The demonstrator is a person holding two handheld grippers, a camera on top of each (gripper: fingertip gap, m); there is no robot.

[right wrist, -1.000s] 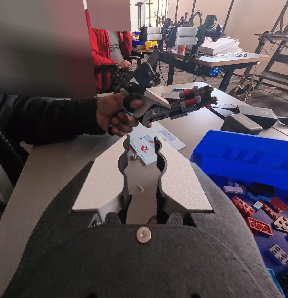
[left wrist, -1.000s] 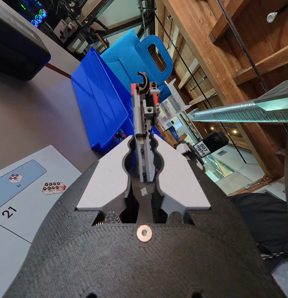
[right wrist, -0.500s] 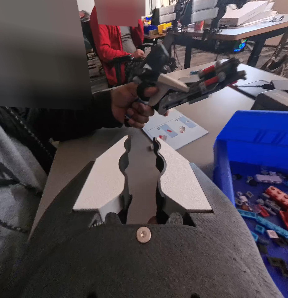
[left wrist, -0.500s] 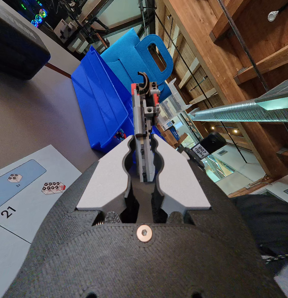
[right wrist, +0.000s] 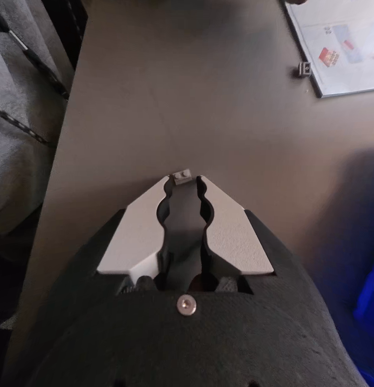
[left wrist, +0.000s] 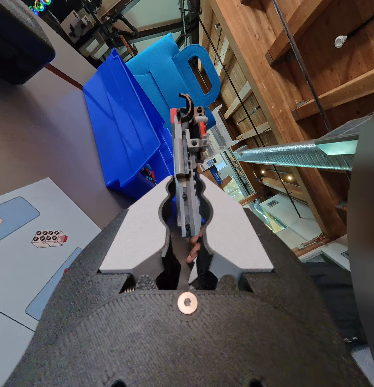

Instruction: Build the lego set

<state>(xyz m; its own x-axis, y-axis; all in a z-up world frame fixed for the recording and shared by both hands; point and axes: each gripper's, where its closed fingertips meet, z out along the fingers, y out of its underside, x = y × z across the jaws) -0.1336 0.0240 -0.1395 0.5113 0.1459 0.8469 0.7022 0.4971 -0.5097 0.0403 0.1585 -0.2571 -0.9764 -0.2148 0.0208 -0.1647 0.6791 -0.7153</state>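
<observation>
Between the parted fingers of the right gripper (right wrist: 183, 178) a small grey plate (right wrist: 182, 178) lies on the desk (right wrist: 182, 94), bare desk all round it. Toward the far right corner, a small grey piece (right wrist: 304, 68) sits against the instruction sheet (right wrist: 339, 48). The right edge is blocked by the blue bin (left wrist: 119, 134).

Printed marks stand on the instruction sheet (left wrist: 25, 240) and on a small far-off box (left wrist: 210, 163) — none given here.
</observation>
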